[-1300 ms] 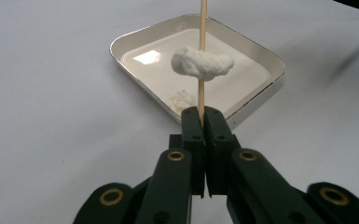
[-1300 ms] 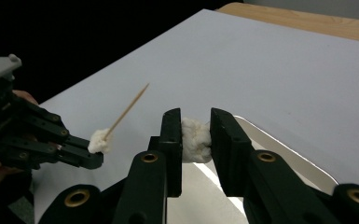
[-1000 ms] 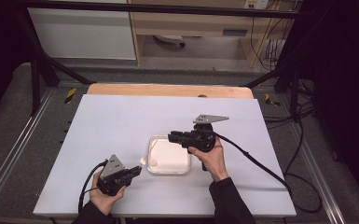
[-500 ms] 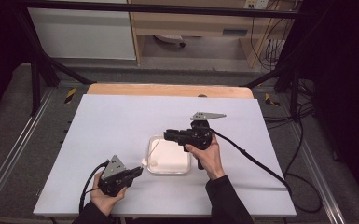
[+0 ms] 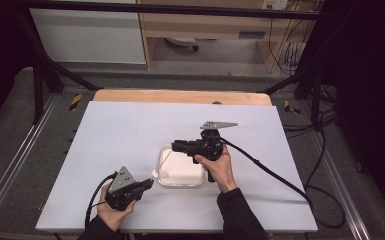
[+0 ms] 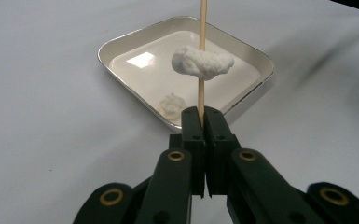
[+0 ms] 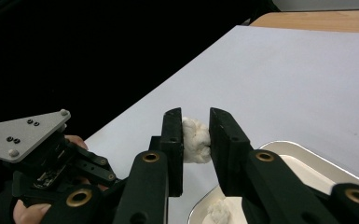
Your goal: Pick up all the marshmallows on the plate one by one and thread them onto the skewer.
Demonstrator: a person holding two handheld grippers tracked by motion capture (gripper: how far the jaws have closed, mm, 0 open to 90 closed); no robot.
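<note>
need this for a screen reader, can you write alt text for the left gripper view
The left gripper, jaws shut, holds a thin wooden stick upright with a white fluffy lump speared on it. Behind it on the white table sits a square white tray with another small white lump inside.

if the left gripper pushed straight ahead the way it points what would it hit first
Probably the near rim of the shallow white square tray; the left gripper points at it, holding a thin wooden skewer with a white cotton wad.

white puff (image 6: 202, 62) on upright skewer (image 6: 202, 28) – over tray (image 6: 121, 42)
</note>
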